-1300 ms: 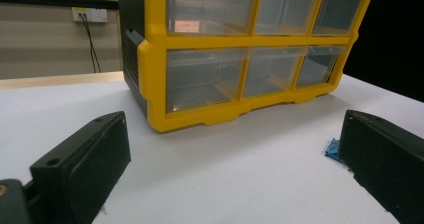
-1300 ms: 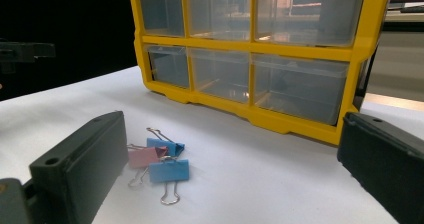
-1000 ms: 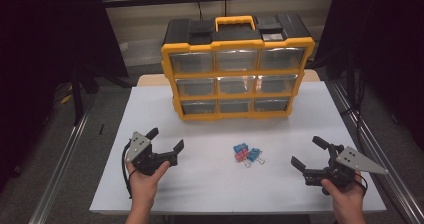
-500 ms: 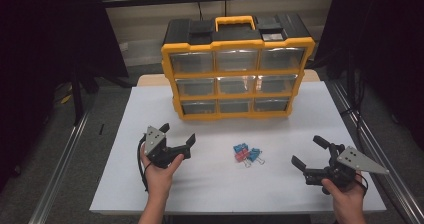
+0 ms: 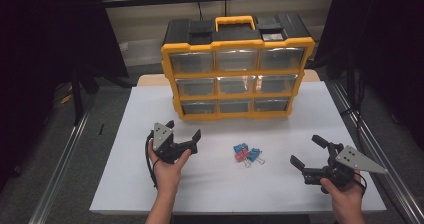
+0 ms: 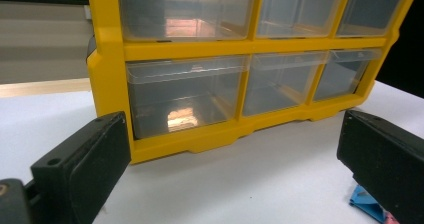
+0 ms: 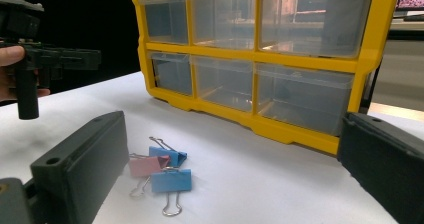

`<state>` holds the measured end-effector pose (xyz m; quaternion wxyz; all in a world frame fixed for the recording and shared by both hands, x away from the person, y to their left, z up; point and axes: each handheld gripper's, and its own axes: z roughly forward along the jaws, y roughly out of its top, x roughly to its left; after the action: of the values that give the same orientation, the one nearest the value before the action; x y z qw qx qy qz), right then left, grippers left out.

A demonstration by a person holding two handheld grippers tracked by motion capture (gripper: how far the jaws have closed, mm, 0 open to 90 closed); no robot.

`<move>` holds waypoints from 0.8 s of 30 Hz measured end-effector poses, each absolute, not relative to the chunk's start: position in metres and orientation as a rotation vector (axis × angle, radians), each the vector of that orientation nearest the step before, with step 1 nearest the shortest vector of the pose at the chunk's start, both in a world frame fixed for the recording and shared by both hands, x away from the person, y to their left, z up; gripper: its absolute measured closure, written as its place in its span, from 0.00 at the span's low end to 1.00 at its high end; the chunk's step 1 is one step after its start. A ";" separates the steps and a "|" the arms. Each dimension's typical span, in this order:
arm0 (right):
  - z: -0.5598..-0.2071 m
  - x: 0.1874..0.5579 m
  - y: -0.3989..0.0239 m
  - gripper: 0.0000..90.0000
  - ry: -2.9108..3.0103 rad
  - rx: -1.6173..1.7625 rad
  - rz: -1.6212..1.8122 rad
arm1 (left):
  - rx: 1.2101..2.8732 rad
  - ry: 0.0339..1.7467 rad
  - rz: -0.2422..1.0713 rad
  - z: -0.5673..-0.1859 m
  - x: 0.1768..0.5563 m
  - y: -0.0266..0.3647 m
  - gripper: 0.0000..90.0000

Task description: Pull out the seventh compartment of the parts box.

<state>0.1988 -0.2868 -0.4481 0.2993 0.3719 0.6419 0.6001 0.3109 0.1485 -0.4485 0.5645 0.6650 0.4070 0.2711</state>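
Note:
A yellow and black drawer cabinet [image 5: 237,69] with clear drawers stands at the back of the white table [image 5: 125,184]. Two blue binder clips and one pink one [image 5: 246,154] lie in a small cluster in front of it. My left gripper [image 5: 184,129] is open and empty, left of the clips and facing the cabinet's bottom-left drawer [image 6: 185,96]. My right gripper [image 5: 305,149] is open and empty near the table's front right, pointing at the binder clips [image 7: 162,169]. One blue clip [image 6: 367,201] peeks out by the left gripper's right jaw.
All the cabinet's drawers [image 7: 260,59] are shut and look empty. The other hand with its gripper [image 7: 45,59] shows at the far left of the right gripper view. Metal rails [image 5: 60,174] run along both sides of the table.
My left gripper has moved right and forward, toward the cabinet's lower left corner. The right gripper and the clips have stayed put.

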 end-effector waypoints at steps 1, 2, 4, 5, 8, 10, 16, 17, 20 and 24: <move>-0.448 0.199 -0.286 0.00 1.705 0.985 1.600 | 1.552 0.968 0.644 -0.449 0.311 0.147 0.01; -0.448 0.199 -0.286 0.00 1.703 0.986 1.598 | 1.564 0.963 0.645 -0.449 0.312 0.146 0.01; -0.448 0.199 -0.286 0.00 1.703 0.986 1.599 | 1.549 0.970 0.642 -0.449 0.313 0.143 0.01; -0.448 0.200 -0.286 0.00 1.702 0.984 1.600 | 1.555 0.978 0.652 -0.449 0.313 0.140 0.01; -0.448 0.200 -0.286 0.00 1.698 0.988 1.601 | 1.566 0.967 0.659 -0.450 0.314 0.139 0.01; -0.448 0.200 -0.286 0.00 1.697 0.993 1.601 | 1.558 0.976 0.655 -0.452 0.315 0.136 0.01; -0.448 0.200 -0.287 0.00 1.693 0.994 1.602 | 1.559 0.992 0.680 -0.453 0.319 0.129 0.01; -0.448 0.200 -0.287 0.00 1.692 0.993 1.604 | 1.558 0.985 0.678 -0.453 0.320 0.128 0.01; -0.448 0.200 -0.287 0.00 1.691 0.994 1.604 | 1.566 0.992 0.692 -0.452 0.321 0.125 0.01; -0.448 0.200 -0.287 0.00 1.690 0.993 1.609 | 1.570 0.998 0.693 -0.453 0.325 0.119 0.01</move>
<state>0.2005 -0.2873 -0.4476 0.2982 0.3738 0.6359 0.6057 0.3245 0.1192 -0.4531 0.5464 0.6622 0.4212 0.2925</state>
